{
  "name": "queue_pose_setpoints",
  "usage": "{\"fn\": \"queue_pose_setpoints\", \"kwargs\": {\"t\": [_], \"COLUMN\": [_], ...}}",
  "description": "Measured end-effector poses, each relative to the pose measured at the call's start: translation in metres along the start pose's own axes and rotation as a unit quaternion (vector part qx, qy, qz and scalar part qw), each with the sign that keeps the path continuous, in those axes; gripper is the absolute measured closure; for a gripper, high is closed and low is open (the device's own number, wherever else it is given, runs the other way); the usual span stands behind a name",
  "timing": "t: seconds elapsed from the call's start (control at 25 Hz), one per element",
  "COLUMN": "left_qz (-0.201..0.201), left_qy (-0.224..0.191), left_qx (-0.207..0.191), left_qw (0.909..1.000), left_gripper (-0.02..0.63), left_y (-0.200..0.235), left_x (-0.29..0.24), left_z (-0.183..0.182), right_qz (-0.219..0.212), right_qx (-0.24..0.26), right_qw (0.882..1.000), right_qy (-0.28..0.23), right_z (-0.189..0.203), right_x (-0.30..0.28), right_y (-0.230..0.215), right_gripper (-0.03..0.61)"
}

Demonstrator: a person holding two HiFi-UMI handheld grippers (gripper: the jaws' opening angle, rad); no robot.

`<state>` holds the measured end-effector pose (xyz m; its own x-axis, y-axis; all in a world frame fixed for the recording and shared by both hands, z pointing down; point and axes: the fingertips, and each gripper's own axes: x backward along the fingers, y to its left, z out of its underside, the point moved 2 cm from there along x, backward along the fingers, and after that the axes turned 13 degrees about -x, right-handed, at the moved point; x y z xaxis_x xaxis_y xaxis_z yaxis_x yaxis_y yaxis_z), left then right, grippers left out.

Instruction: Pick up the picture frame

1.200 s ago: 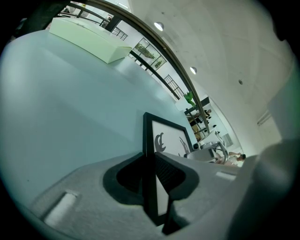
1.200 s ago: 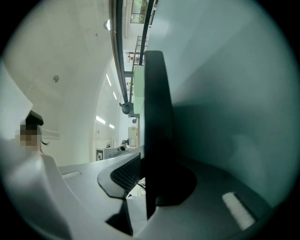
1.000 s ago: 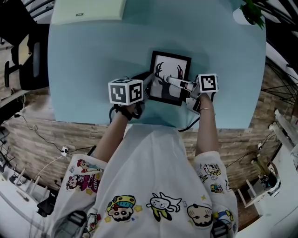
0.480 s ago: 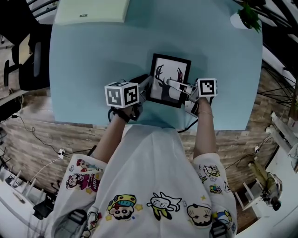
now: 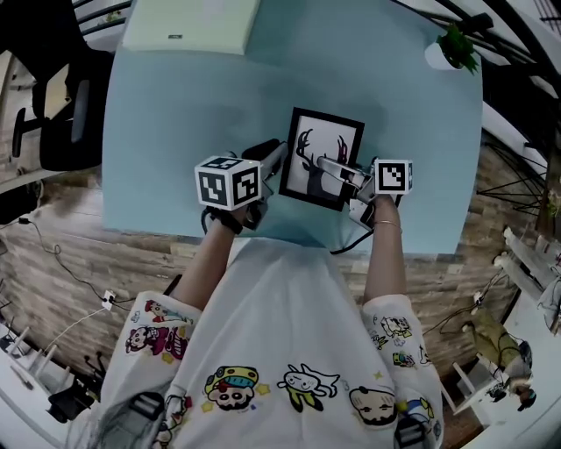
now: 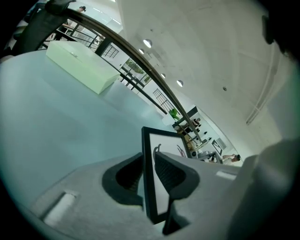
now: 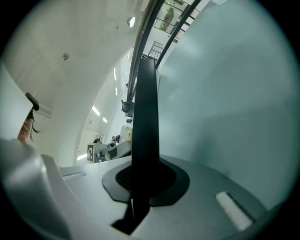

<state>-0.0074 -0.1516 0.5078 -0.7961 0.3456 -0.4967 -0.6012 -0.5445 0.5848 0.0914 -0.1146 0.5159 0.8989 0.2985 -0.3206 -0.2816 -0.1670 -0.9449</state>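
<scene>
The picture frame [image 5: 321,158], black-edged with a dark antler drawing on white, hangs just above the pale blue table [image 5: 175,114], held by its two side edges. My left gripper [image 5: 275,165] is shut on its left edge; in the left gripper view the frame [image 6: 162,144] stands edge-on between the pads of that gripper [image 6: 149,164]. My right gripper [image 5: 340,172] is shut on the right edge. In the right gripper view the frame [image 7: 144,112] shows as a thin dark bar that rises out of the closed jaws of that gripper [image 7: 144,177].
A pale green flat box [image 5: 188,24] lies at the table's far left. A small potted plant [image 5: 451,48] stands at the far right corner. A dark office chair [image 5: 61,114] is beside the table's left side. The table's near edge runs just under my wrists.
Both grippers have risen a little with the picture frame held between them. The frame now sits slightly farther right in the head view.
</scene>
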Motion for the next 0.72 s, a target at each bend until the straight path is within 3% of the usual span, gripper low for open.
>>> {"fn": "queue_pose_setpoints", "kwargs": {"t": [0.2, 0.4, 0.56, 0.72], "left_qz": [-0.007, -0.017, -0.021, -0.024], "left_qy": [-0.025, -0.046, -0.062, -0.085], "left_qx": [-0.037, -0.081, -0.114, -0.143], "left_qw": [0.999, 0.9955, 0.9914, 0.9858], "left_gripper": [0.535, 0.535, 0.535, 0.537], "left_y": [-0.015, -0.027, -0.039, -0.05], "left_x": [0.017, 0.035, 0.052, 0.072], "left_z": [-0.015, -0.029, -0.04, -0.048], "right_qz": [0.029, 0.069, 0.095, 0.122], "right_qx": [0.076, 0.169, 0.238, 0.302], "right_qw": [0.997, 0.981, 0.96, 0.929], "right_qy": [-0.017, -0.059, -0.11, -0.175], "right_z": [0.002, 0.0, -0.001, -0.001], "right_x": [0.017, 0.031, 0.043, 0.056], "right_y": [0.014, 0.033, 0.062, 0.093], "right_gripper": [0.557, 0.556, 0.557, 0.557]}}
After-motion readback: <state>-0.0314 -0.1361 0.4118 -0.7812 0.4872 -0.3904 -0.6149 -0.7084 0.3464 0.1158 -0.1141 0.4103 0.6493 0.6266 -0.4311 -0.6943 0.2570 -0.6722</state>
